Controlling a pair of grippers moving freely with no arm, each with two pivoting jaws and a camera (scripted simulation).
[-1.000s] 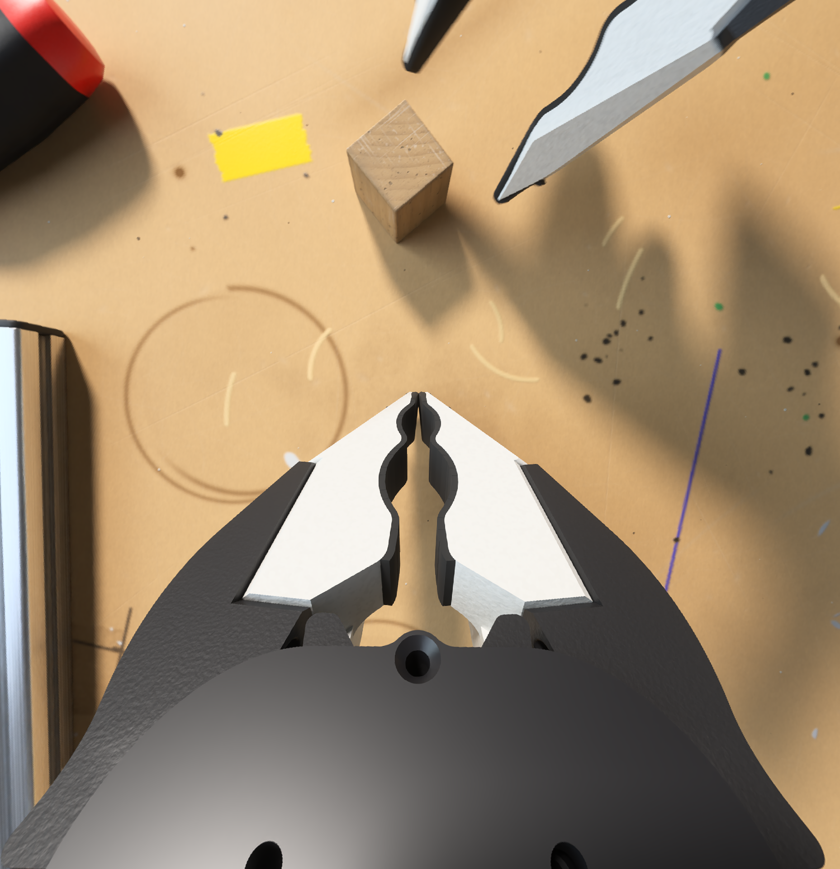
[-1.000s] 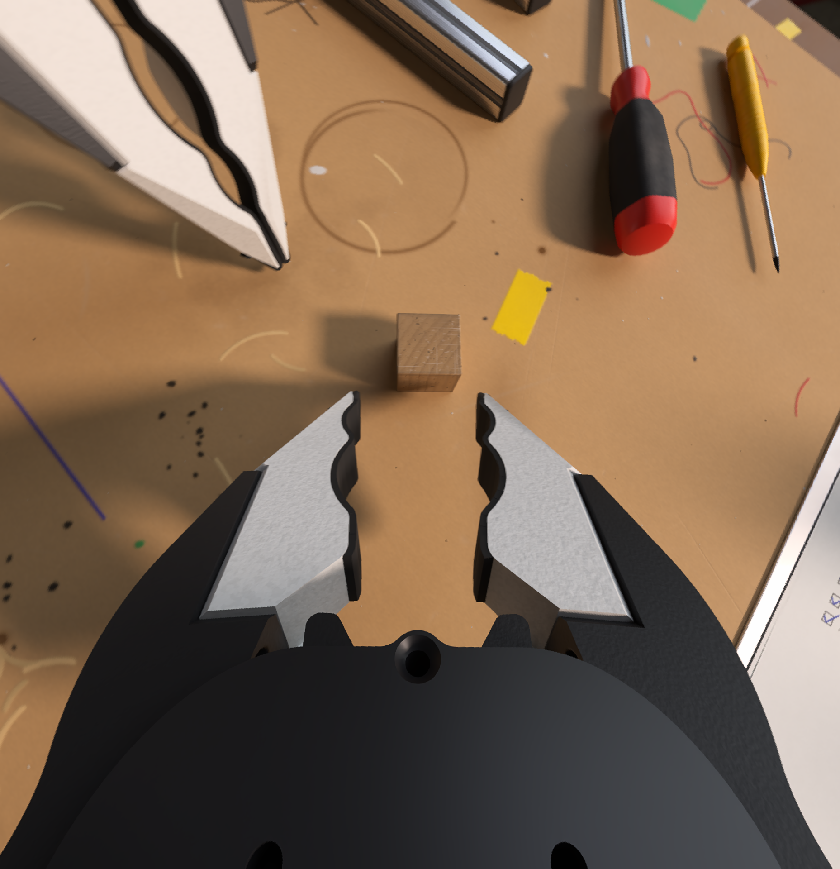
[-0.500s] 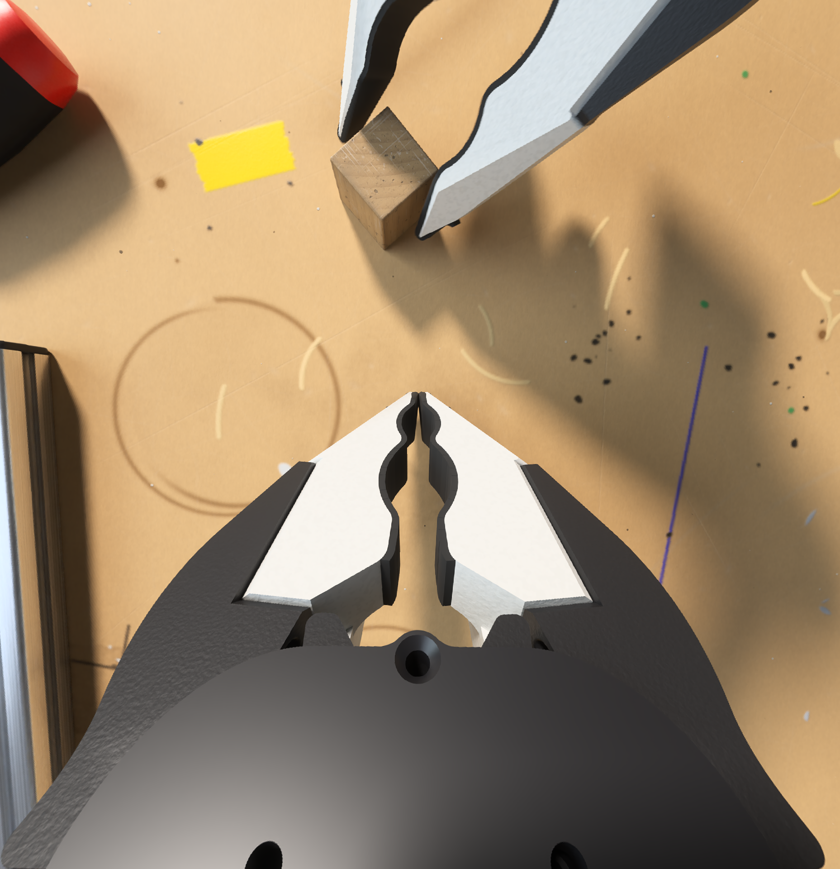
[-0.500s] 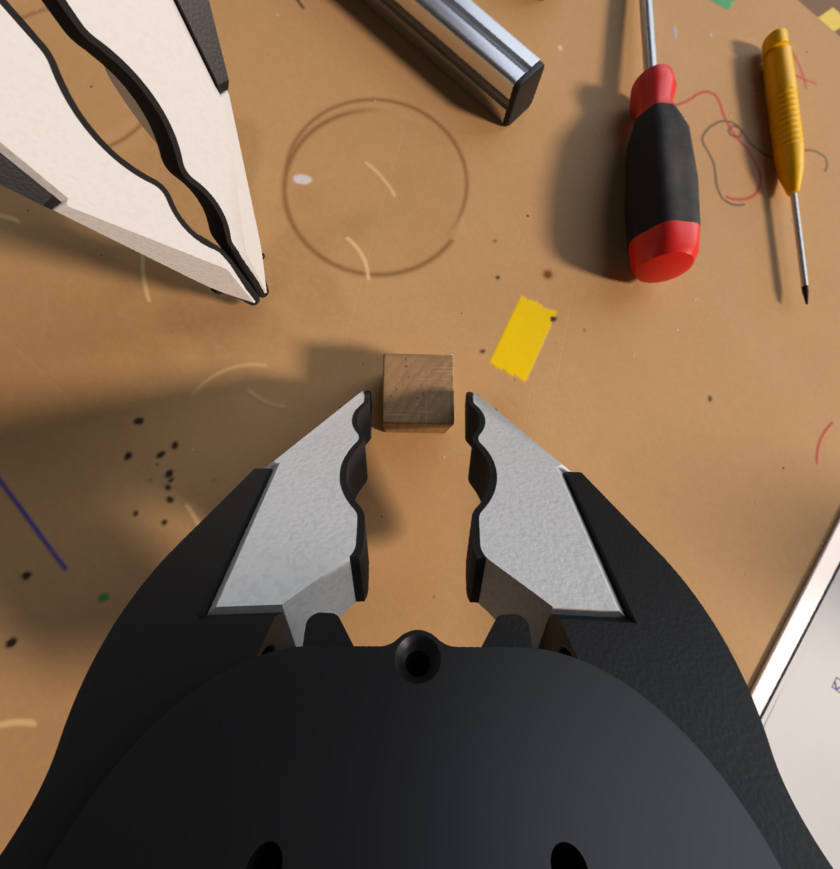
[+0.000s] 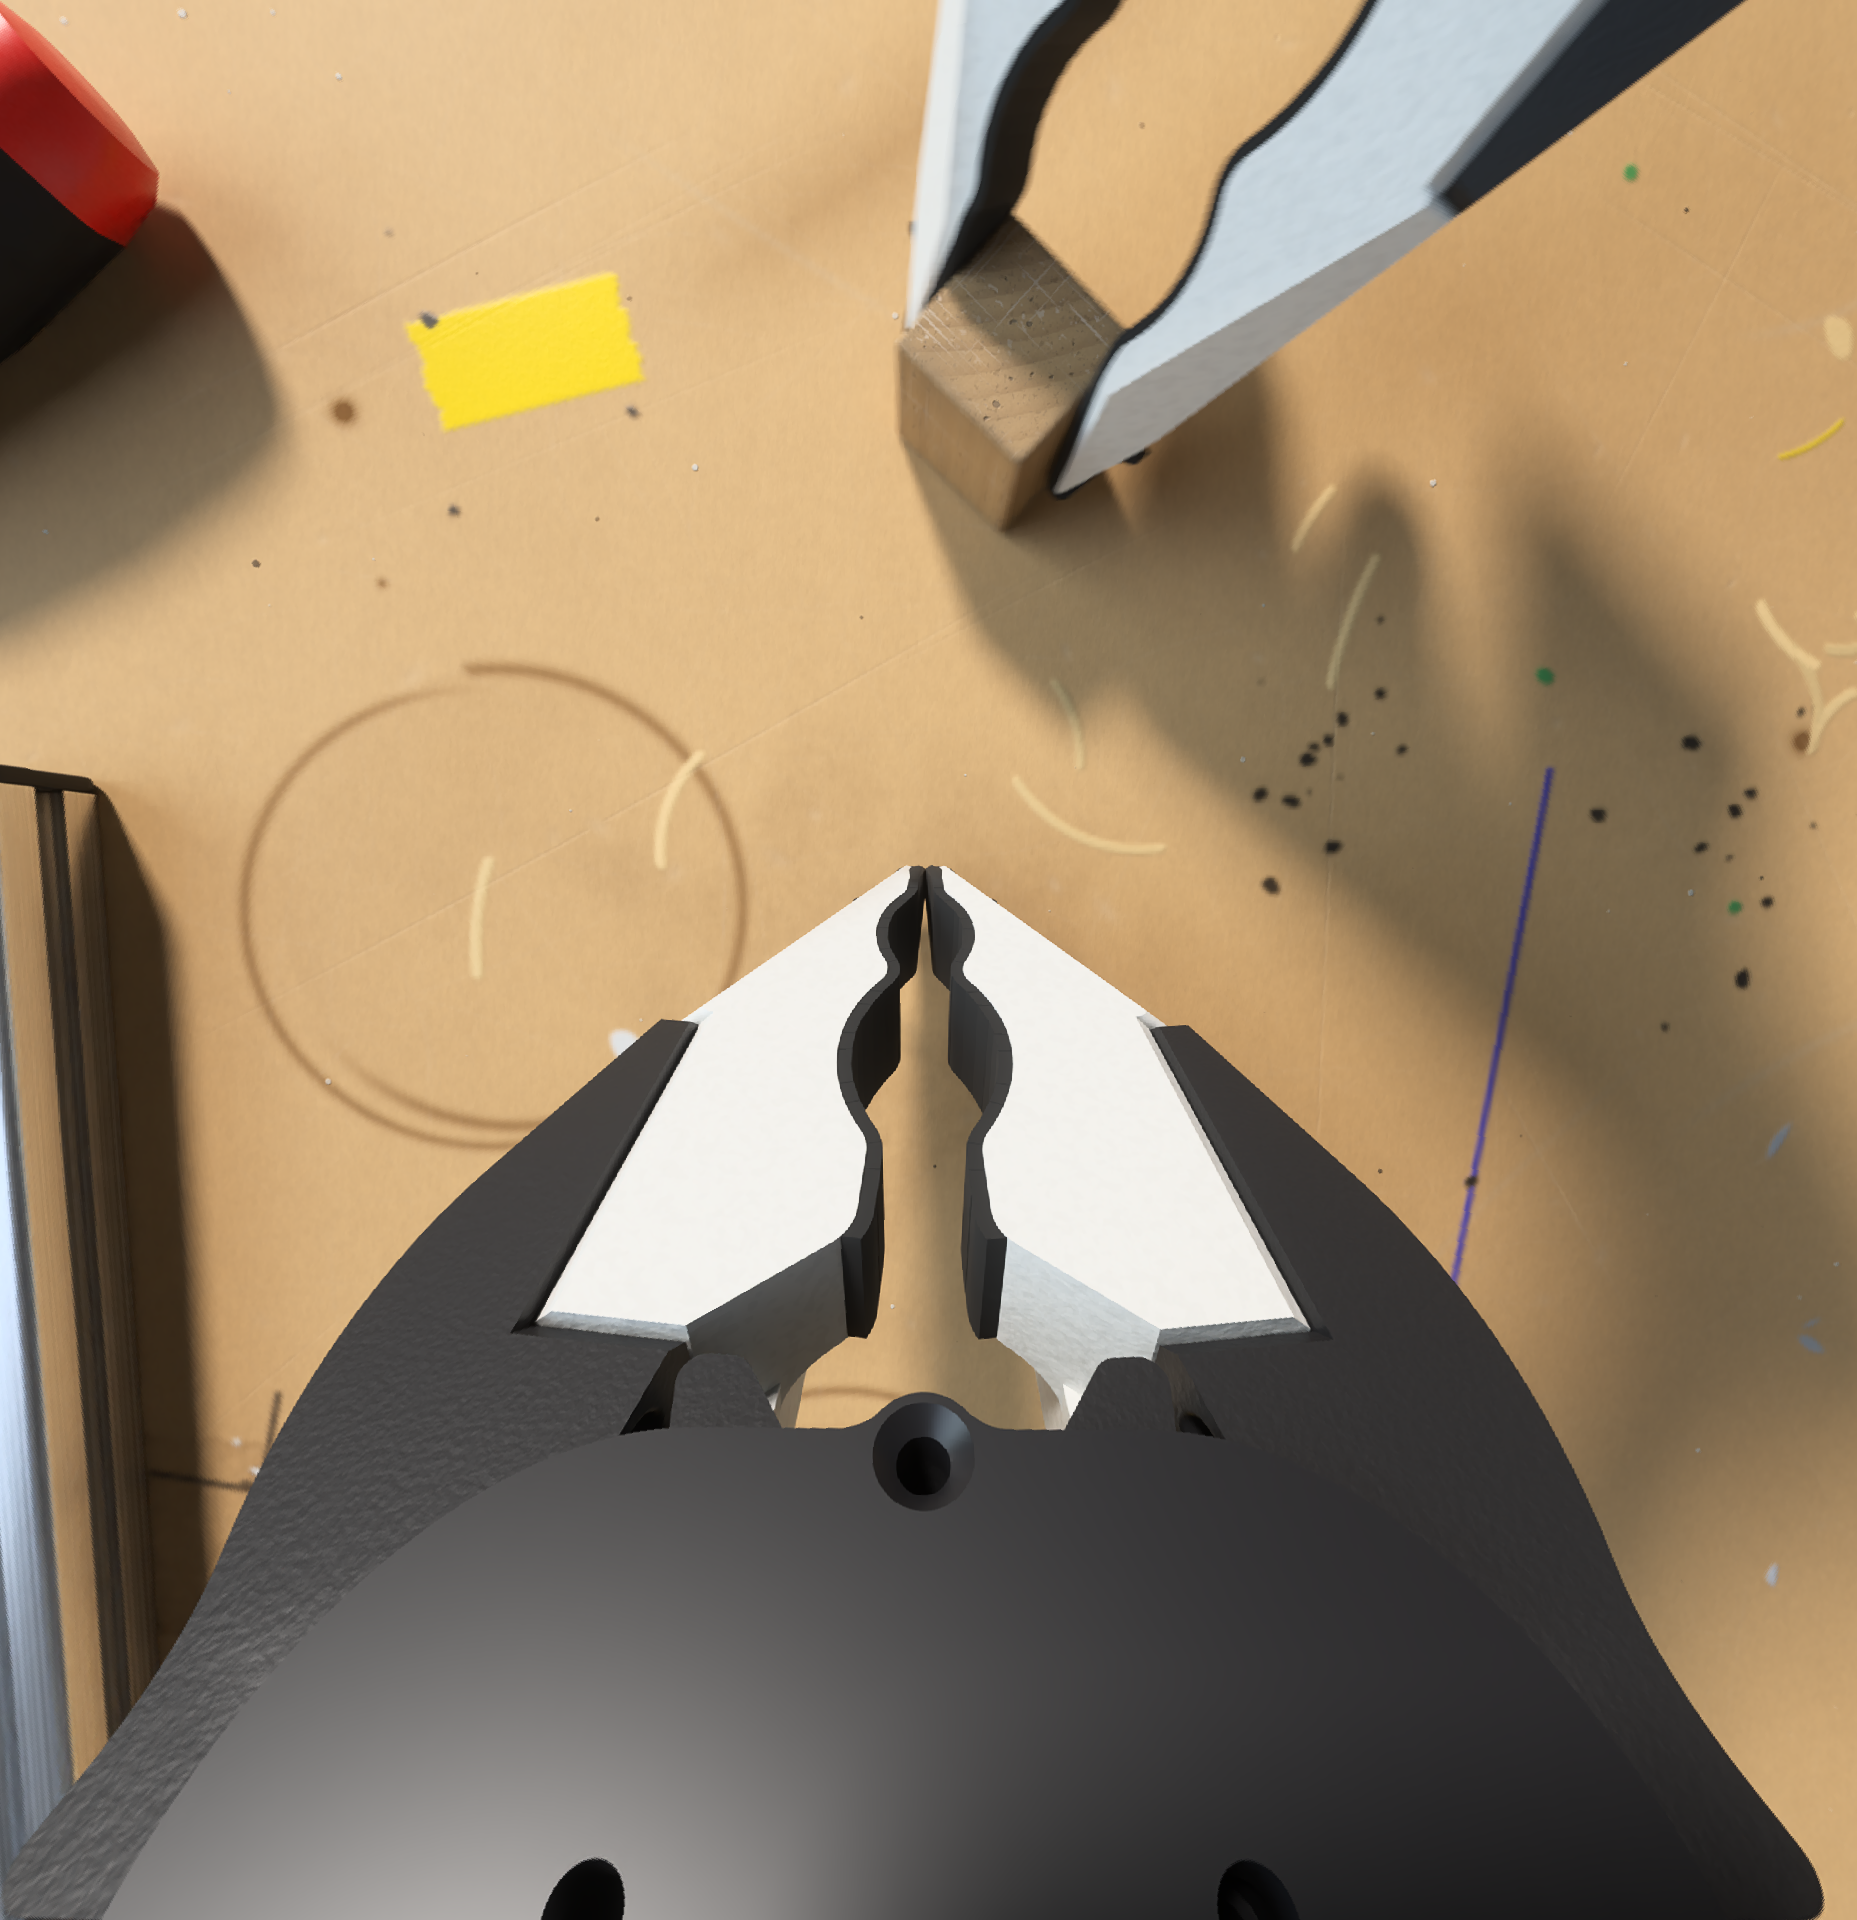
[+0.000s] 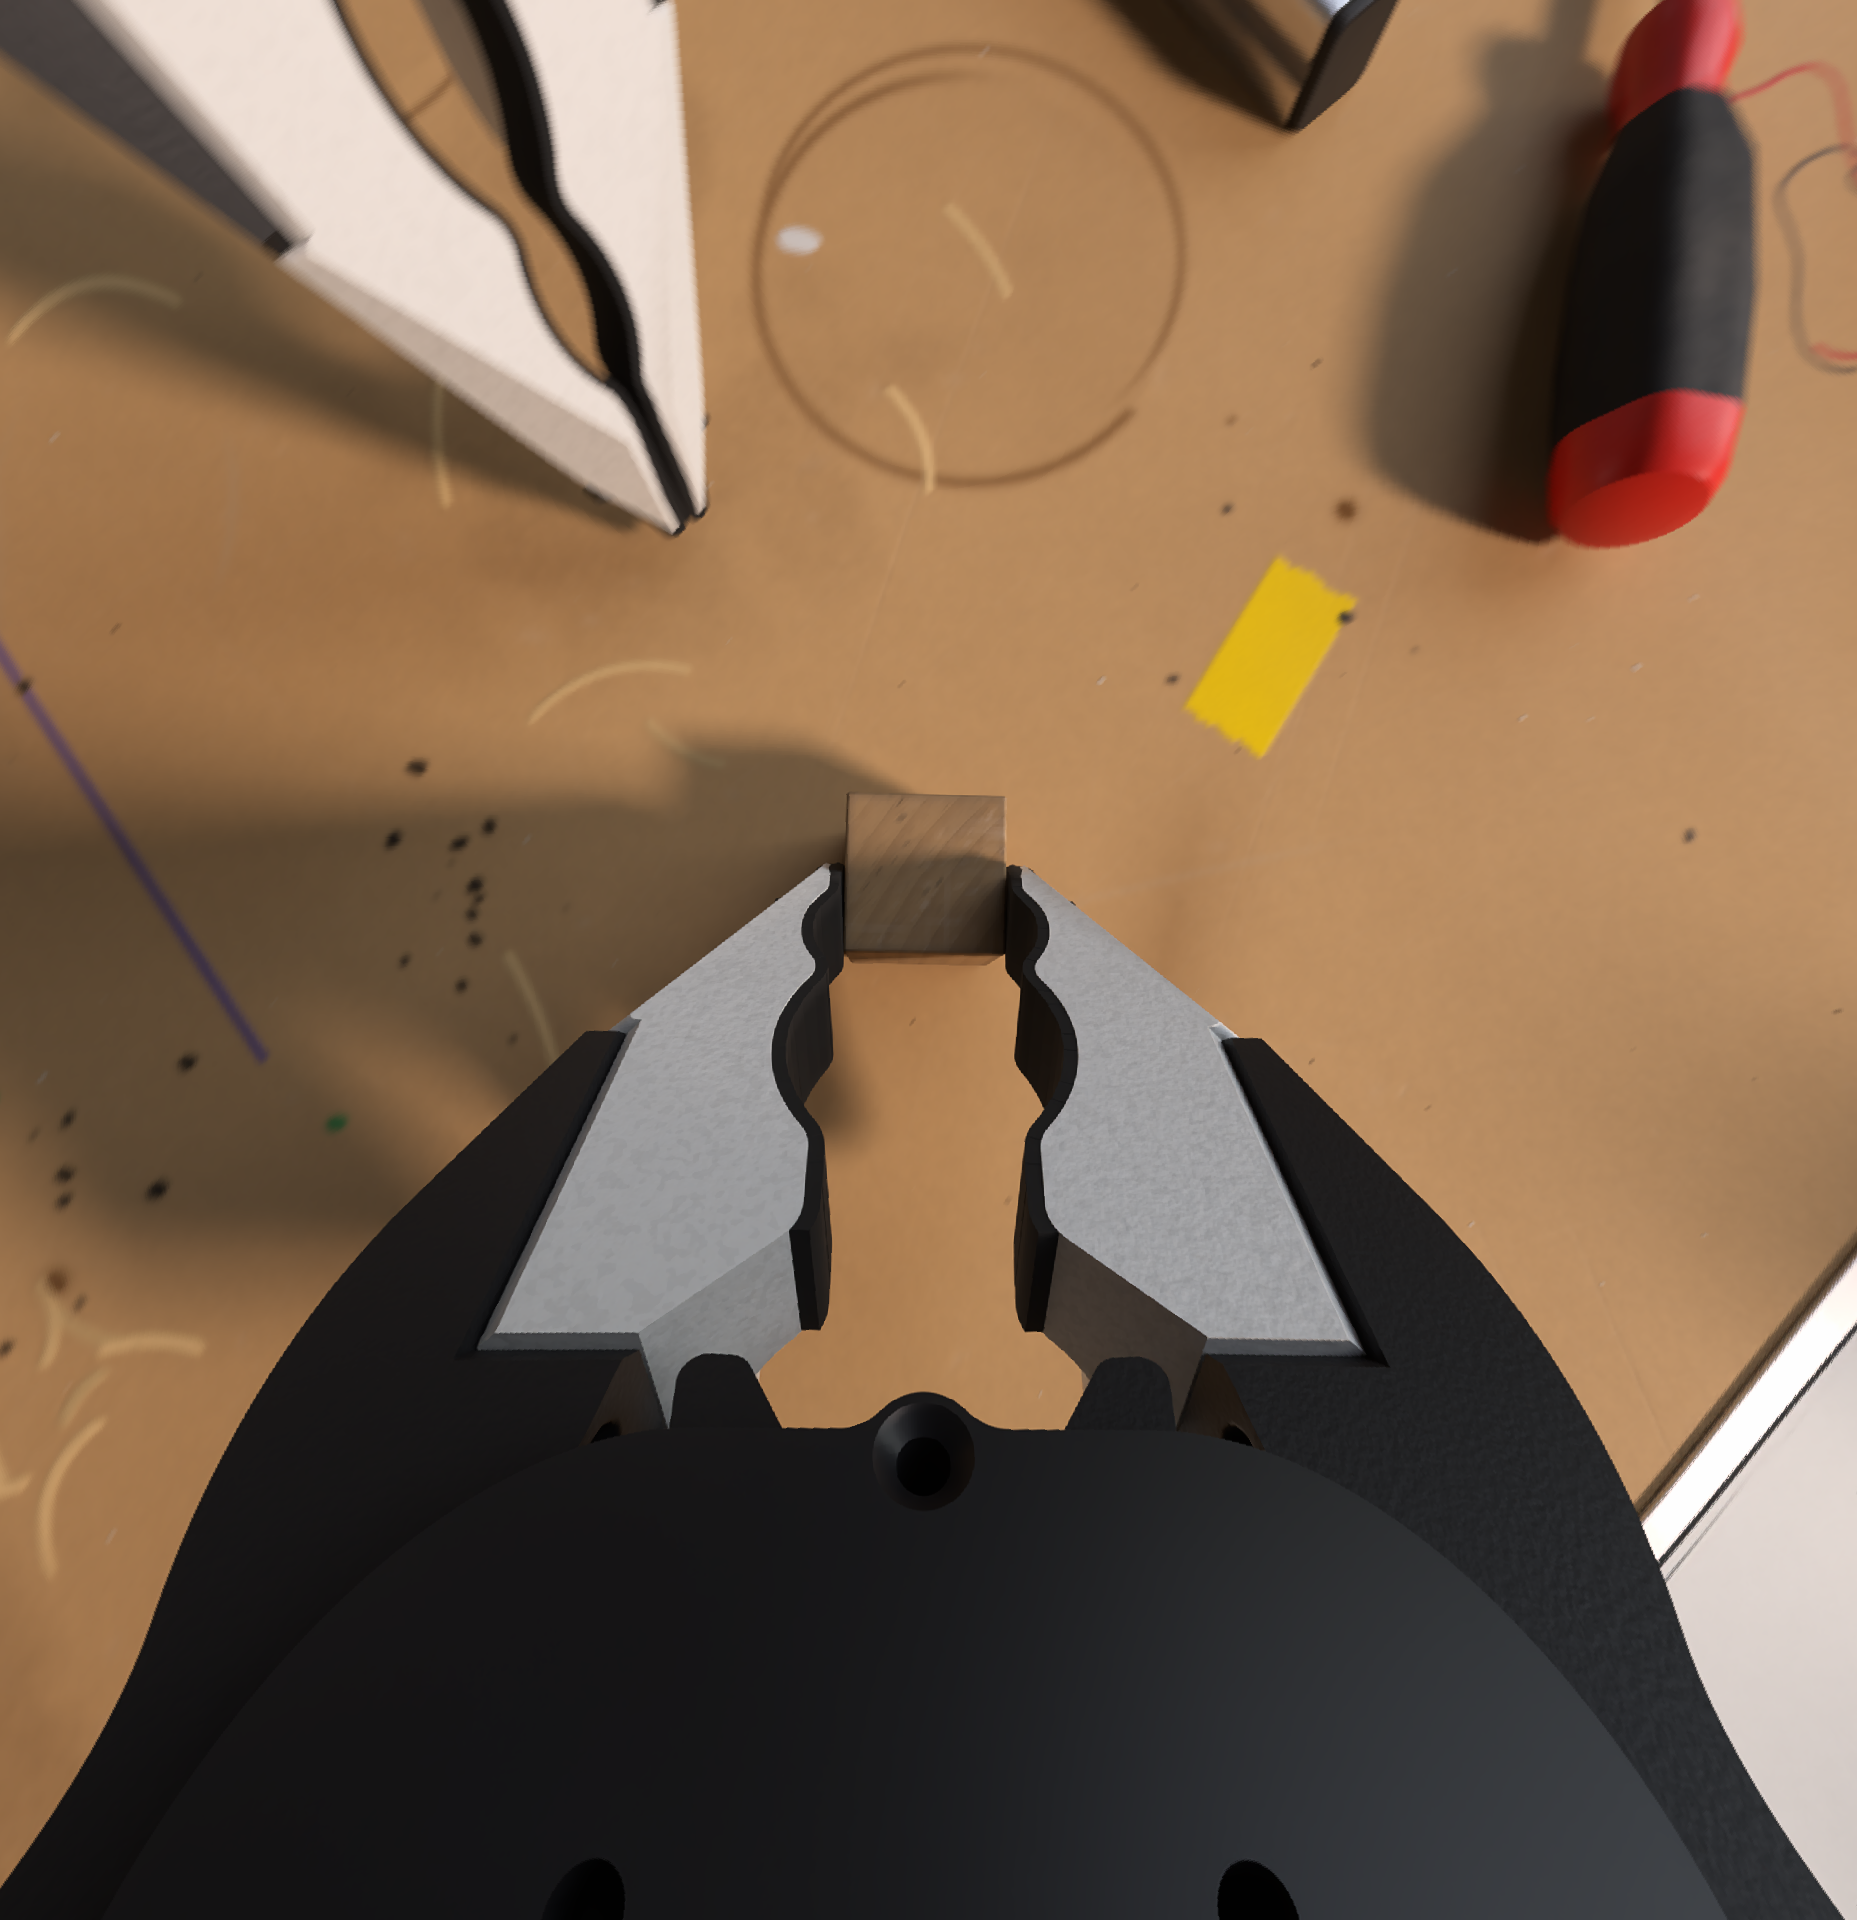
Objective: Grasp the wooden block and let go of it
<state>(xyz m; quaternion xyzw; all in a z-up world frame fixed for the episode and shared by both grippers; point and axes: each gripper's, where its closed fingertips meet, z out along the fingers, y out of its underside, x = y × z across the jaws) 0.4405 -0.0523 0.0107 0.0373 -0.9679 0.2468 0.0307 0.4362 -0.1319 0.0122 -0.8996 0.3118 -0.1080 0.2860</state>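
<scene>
Wooden block [image 6: 924, 883]: small, light, rigid cube, mid-tabletop; right gripper [image 6: 924, 906] fingers clamped on opposite flat sides. Left gripper [image 5: 924, 878] fingers together, empty.

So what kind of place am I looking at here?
Probably a workshop bench: a scuffed brown board with a red-and-black screwdriver, curled shavings and a strip of yellow tape. On it, the right gripper closes on a small wooden block.

screwdriver [image 5: 41, 208] cropped, block [image 6: 924, 883] sides hidden
</scene>
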